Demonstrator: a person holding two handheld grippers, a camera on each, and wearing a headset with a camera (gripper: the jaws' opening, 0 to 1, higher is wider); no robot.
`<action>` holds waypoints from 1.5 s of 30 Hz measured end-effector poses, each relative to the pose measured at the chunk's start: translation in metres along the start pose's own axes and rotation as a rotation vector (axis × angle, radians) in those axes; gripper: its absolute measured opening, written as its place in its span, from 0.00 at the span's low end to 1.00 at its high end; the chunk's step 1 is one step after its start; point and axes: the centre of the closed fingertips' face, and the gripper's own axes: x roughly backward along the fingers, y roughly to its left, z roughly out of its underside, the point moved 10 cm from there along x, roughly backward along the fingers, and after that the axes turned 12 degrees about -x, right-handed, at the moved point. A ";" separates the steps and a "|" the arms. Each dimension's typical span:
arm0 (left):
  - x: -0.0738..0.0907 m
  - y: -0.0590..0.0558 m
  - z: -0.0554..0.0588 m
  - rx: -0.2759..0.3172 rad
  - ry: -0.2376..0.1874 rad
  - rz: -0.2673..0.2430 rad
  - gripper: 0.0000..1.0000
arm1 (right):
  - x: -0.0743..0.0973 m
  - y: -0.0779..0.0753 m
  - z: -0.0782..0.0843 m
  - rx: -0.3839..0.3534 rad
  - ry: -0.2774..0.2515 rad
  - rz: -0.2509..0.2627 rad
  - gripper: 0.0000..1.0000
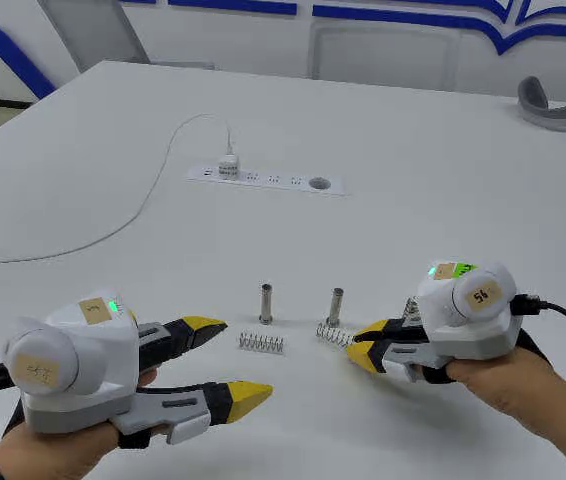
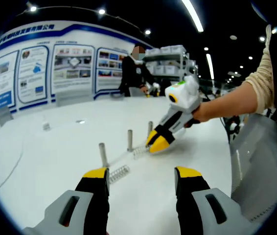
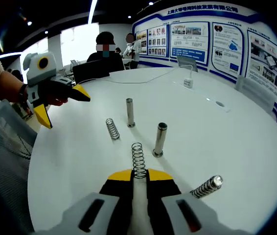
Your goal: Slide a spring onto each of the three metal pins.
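Toward the table's (image 1: 413, 120) near edge, your right gripper (image 3: 138, 175) pinches a spring (image 3: 138, 157); stand it upright over the pin (image 3: 160, 139). Left gripper (image 2: 142, 172): spread.

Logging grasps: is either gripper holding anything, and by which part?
The right gripper is shut on a spring, pinching its near end; the rest sticks out ahead. The left gripper is open, holding nothing.
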 end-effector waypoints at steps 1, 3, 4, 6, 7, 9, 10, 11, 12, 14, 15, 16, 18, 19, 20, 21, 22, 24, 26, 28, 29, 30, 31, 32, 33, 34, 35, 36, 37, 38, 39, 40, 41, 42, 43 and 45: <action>-0.001 -0.001 0.000 -0.006 0.001 0.005 0.54 | 0.001 0.001 0.000 0.006 0.004 -0.006 0.11; -0.005 -0.003 -0.002 -0.021 0.003 0.020 0.54 | 0.005 0.005 -0.002 0.014 0.012 -0.021 0.11; -0.006 -0.004 -0.003 -0.027 0.002 0.026 0.53 | 0.007 0.007 -0.003 0.019 0.017 -0.027 0.11; -0.009 -0.005 -0.005 -0.040 0.001 0.040 0.53 | 0.011 0.011 -0.005 0.039 0.027 -0.043 0.11; -0.010 -0.006 -0.005 -0.043 0.001 0.043 0.52 | 0.013 0.013 -0.006 0.044 0.031 -0.050 0.11; -0.013 -0.006 -0.006 -0.050 0.001 0.052 0.52 | 0.017 0.017 -0.009 0.061 0.039 -0.066 0.11; -0.014 -0.006 -0.006 -0.052 0.000 0.056 0.51 | 0.019 0.020 -0.011 0.070 0.045 -0.075 0.11; -0.014 -0.007 -0.006 -0.054 -0.001 0.059 0.51 | 0.021 0.021 -0.012 0.077 0.051 -0.080 0.11; -0.015 -0.007 -0.007 -0.054 -0.003 0.062 0.51 | 0.022 0.023 -0.012 0.082 0.057 -0.086 0.11; -0.016 -0.008 -0.008 -0.058 -0.005 0.070 0.50 | 0.024 0.027 -0.014 0.096 0.067 -0.101 0.11; -0.017 -0.009 -0.008 -0.066 -0.004 0.075 0.49 | 0.025 0.029 -0.016 0.103 0.074 -0.110 0.11; -0.018 -0.009 -0.008 -0.072 -0.002 0.078 0.49 | 0.025 0.030 -0.016 0.107 0.078 -0.118 0.11; -0.019 -0.010 -0.009 -0.080 -0.002 0.087 0.48 | 0.027 0.034 -0.017 0.121 0.087 -0.131 0.11; -0.019 -0.010 -0.009 -0.082 -0.002 0.090 0.48 | 0.027 0.036 -0.018 0.124 0.092 -0.141 0.11; -0.020 -0.011 -0.010 -0.084 -0.002 0.095 0.47 | 0.027 0.038 -0.019 0.131 0.097 -0.149 0.11; -0.020 -0.011 -0.010 -0.088 -0.001 0.098 0.47 | 0.027 0.040 -0.019 0.138 0.101 -0.154 0.11; -0.021 -0.011 -0.010 -0.093 -0.001 0.100 0.46 | 0.028 0.042 -0.020 0.144 0.105 -0.163 0.11; -0.022 -0.012 -0.010 -0.099 -0.001 0.112 0.44 | 0.029 0.046 -0.022 0.158 0.110 -0.177 0.11; -0.023 -0.014 -0.010 -0.104 0.001 0.123 0.42 | 0.029 0.051 -0.024 0.168 0.115 -0.190 0.11; -0.025 -0.016 -0.010 -0.114 0.002 0.136 0.39 | 0.029 0.054 -0.025 0.178 0.122 -0.203 0.11; -0.025 -0.017 -0.010 -0.118 0.002 0.141 0.38 | 0.029 0.055 -0.025 0.179 0.128 -0.210 0.11; -0.026 -0.018 -0.010 -0.123 0.001 0.148 0.37 | 0.029 0.056 -0.025 0.185 0.135 -0.216 0.11; -0.026 -0.019 -0.010 -0.126 0.001 0.152 0.36 | 0.029 0.057 -0.025 0.188 0.139 -0.224 0.11; -0.026 -0.019 -0.010 -0.129 0.000 0.156 0.35 | 0.029 0.058 -0.025 0.189 0.145 -0.231 0.11; -0.026 -0.020 -0.010 -0.134 0.002 0.161 0.34 | 0.029 0.060 -0.026 0.194 0.147 -0.237 0.11; -0.027 -0.021 -0.010 -0.137 0.004 0.165 0.34 | 0.029 0.060 -0.026 0.197 0.151 -0.240 0.11; -0.027 -0.022 -0.010 -0.141 0.005 0.169 0.33 | 0.029 0.062 -0.026 0.200 0.157 -0.250 0.11; -0.027 -0.022 -0.010 -0.145 0.006 0.172 0.32 | 0.029 0.062 -0.026 0.201 0.158 -0.254 0.11; -0.027 -0.023 -0.010 -0.150 0.007 0.175 0.31 | 0.029 0.063 -0.027 0.203 0.160 -0.258 0.11; -0.027 -0.024 -0.010 -0.154 0.008 0.179 0.30 | 0.029 0.064 -0.027 0.206 0.166 -0.264 0.11; -0.028 -0.024 -0.010 -0.156 0.008 0.183 0.29 | 0.029 0.065 -0.027 0.208 0.168 -0.267 0.11; -0.028 -0.025 -0.009 -0.162 0.010 0.188 0.28 | 0.029 0.065 -0.027 0.211 0.173 -0.270 0.11; -0.028 -0.026 -0.009 -0.163 0.010 0.189 0.28 | 0.029 0.066 -0.027 0.212 0.177 -0.273 0.11; -0.028 -0.026 -0.009 -0.165 0.011 0.193 0.27 | 0.029 0.066 -0.027 0.212 0.178 -0.278 0.11; -0.028 -0.027 -0.009 -0.170 0.012 0.195 0.26 | 0.029 0.067 -0.027 0.212 0.181 -0.282 0.11; -0.029 -0.028 -0.008 -0.169 0.016 0.200 0.25 | 0.029 0.068 -0.027 0.214 0.188 -0.287 0.11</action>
